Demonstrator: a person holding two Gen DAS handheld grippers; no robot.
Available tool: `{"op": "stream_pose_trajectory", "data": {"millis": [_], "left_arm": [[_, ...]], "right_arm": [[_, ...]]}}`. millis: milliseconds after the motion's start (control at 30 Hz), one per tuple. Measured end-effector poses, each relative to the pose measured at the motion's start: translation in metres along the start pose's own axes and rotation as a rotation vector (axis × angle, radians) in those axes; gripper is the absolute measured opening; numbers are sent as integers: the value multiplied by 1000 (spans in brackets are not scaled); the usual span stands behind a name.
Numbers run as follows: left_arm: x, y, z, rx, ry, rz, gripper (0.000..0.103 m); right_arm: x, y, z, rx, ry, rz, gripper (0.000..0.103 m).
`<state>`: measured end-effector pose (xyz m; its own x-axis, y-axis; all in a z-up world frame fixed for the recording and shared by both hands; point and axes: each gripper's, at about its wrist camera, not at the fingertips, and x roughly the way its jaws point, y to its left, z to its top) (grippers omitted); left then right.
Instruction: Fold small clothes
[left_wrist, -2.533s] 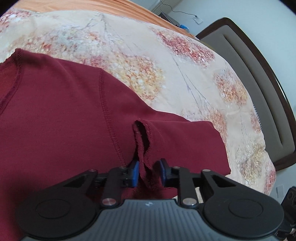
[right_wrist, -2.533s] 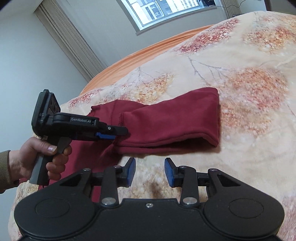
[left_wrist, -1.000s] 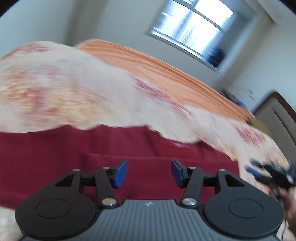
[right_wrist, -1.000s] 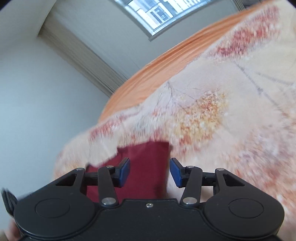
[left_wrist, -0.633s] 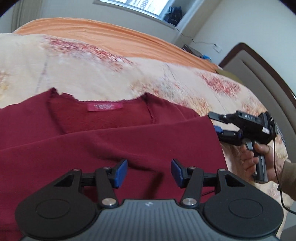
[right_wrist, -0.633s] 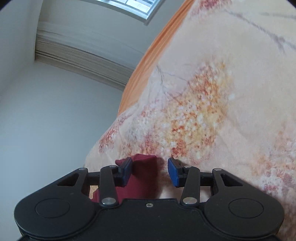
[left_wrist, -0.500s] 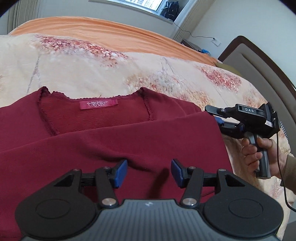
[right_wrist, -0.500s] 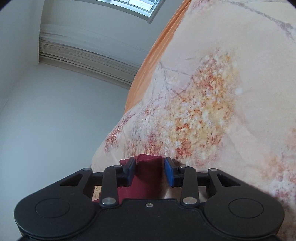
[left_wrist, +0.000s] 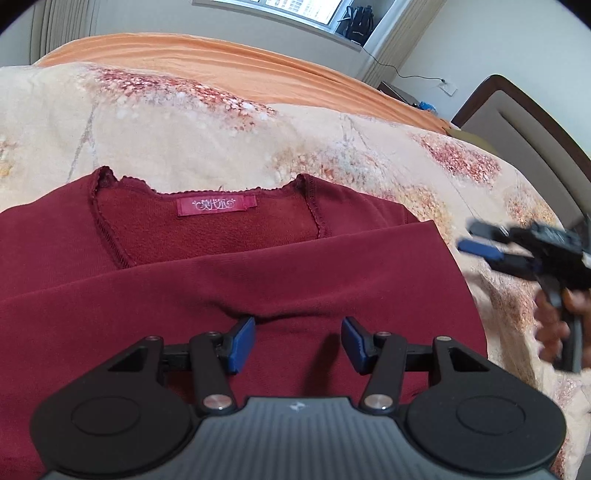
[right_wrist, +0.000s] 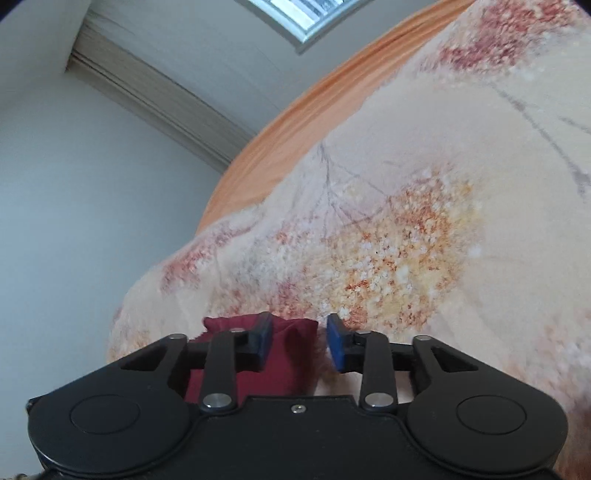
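On the floral blanket (left_wrist: 258, 140), the maroon top (left_wrist: 258, 273) lies folded, its right edge straight.

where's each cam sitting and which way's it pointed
Left wrist: on the left tool, above the maroon top, facing its neckline and the window; tool open; the right hand shows at the right.
Right wrist: on the right tool, low at the top's edge, facing across the floral blanket; tool open.
Shared: top, blanket, window.

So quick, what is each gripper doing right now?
Left gripper: open, fingers over the maroon shirt, gripping nothing.
Right gripper: open, shirt fabric between its fingers, not clamped.
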<state>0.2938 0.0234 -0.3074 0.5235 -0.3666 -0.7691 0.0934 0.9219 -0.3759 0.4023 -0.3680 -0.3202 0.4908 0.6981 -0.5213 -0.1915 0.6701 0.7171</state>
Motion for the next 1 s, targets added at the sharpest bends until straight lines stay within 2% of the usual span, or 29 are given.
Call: {"op": "stream_pose_trajectory", "data": {"millis": [100, 233, 300, 333, 433, 500, 533, 600, 633, 667, 733, 800, 900, 1000], "left_arm": [[3, 5, -4, -4, 2, -2, 57], [6, 5, -5, -6, -4, 5, 57], [3, 5, -5, -8, -7, 10, 57], [0, 5, -6, -11, -13, 17, 57], [-19, 14, -10, -40, -46, 45, 57], [-35, 28, -16, -69, -66, 75, 59], [-47, 39, -20, -88, -80, 97, 63], [-72, 64, -30, -130, -107, 152, 66], [-88, 81, -37, -165, -124, 180, 66], [-103, 98, -43, -203, -141, 199, 66], [-139, 132, -56, -288, -190, 238, 66], [-182, 163, -72, -359, -264, 286, 66], [-247, 216, -99, -477, -376, 374, 66], [-300, 275, -133, -633, -442, 403, 66]], "right_arm": [[-17, 2, -33, 15, 91, 48, 45], [6, 13, -69, -8, 263, 80, 46], [9, 22, -75, -69, 272, 80, 18], [7, 23, -74, -67, 259, 51, 9], [-3, 20, -71, -15, 211, -8, 9], [-5, 24, -73, -10, 230, -49, 21], [-9, 27, -73, 0, 222, -74, 33], [-32, 34, -68, 4, 143, -93, 49], [-42, 39, -66, 2, 104, -107, 64], [-49, 46, -65, -2, 78, -124, 71], [-62, 62, -65, -16, 52, -133, 71], [-63, 82, -70, -24, 54, -106, 71], [-52, 119, -84, -63, 104, -72, 73], [-31, 160, -105, -89, 159, -26, 74]]}}
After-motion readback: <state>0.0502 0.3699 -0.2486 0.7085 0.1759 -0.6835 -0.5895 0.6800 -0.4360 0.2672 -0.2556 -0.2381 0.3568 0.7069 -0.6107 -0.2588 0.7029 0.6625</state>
